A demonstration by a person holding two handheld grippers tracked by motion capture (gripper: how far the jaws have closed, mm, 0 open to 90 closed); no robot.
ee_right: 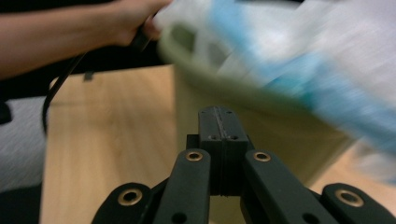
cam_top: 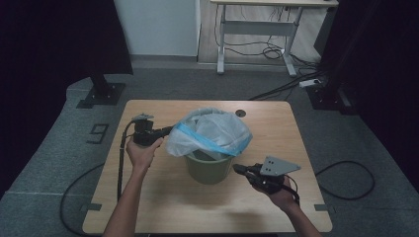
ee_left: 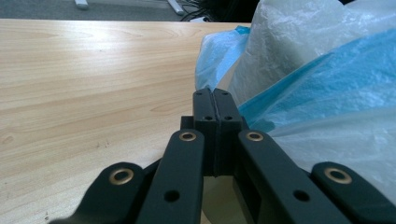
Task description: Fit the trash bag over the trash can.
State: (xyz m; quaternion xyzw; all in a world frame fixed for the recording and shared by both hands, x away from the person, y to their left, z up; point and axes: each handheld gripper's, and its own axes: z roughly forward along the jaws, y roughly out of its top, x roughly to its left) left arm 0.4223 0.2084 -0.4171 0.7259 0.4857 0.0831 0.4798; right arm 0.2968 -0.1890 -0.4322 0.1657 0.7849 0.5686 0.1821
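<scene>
Wooden table (cam_top: 163, 197) is carrying 1 green bin (cam_top: 208, 168) near its middle, with a thin plastic bag (cam_top: 217, 131) with a blue band bunching loosely over the rim. Left gripper (cam_top: 168, 131) is sitting with jaws closed at the bag's left edge; whether film is caught between them I cannot tell. Right gripper (cam_top: 238, 169) is hovering closed and empty beside the bin's right wall. That film is looking light, limp and slippery, so pinching a gathered fold at the banded hem seems the best hold.
</scene>
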